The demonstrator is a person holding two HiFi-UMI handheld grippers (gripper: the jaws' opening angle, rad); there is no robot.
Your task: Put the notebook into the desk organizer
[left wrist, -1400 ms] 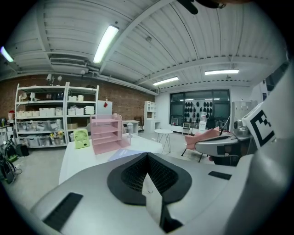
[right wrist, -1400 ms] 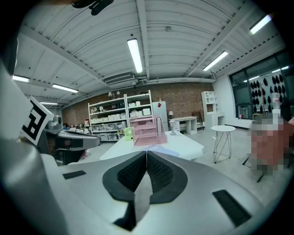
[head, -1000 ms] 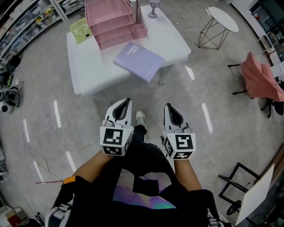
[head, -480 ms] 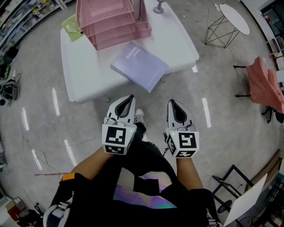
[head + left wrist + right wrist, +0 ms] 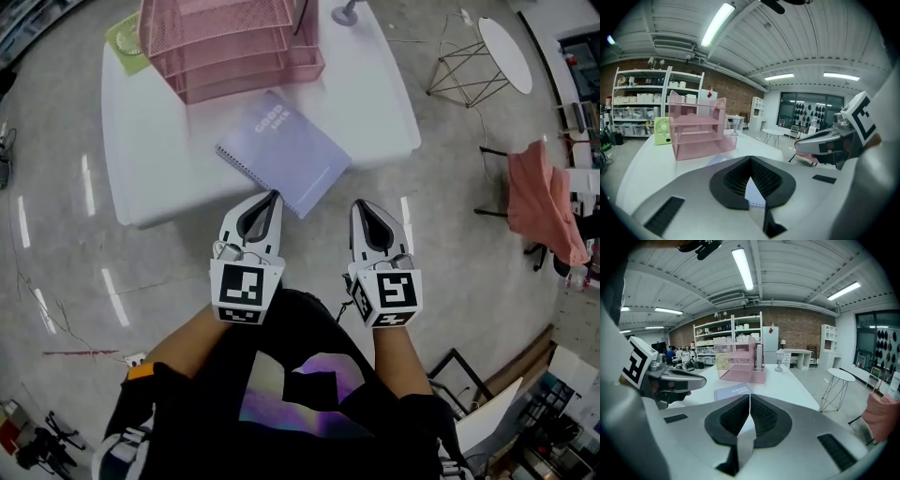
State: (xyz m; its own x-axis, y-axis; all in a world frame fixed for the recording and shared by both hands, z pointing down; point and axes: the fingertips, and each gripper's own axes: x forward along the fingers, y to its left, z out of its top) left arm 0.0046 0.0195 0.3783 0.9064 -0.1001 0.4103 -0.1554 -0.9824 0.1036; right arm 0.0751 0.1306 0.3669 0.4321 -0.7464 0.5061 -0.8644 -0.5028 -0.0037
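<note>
A lilac spiral notebook (image 5: 281, 164) lies flat near the front edge of the white table (image 5: 159, 178); in the right gripper view the notebook (image 5: 732, 392) shows just past my jaws. Behind it stands the pink wire desk organizer (image 5: 225, 47) with stacked trays, the same organizer (image 5: 696, 131) appearing at the left in the left gripper view. My left gripper (image 5: 272, 195) is shut and empty, its tip just short of the notebook's near corner. My right gripper (image 5: 361, 204) is also shut and empty, over the floor off the table's front right.
A green fan (image 5: 127, 42) sits left of the organizer. A round white side table (image 5: 504, 52) on wire legs stands at the right, and a chair draped in pink cloth (image 5: 544, 202) further right. A small lamp (image 5: 779, 359) stands on the table beside the organizer.
The table and notebook have come closer. Both shut grippers have advanced towards the table's front edge, the left one now almost at the notebook's corner.
</note>
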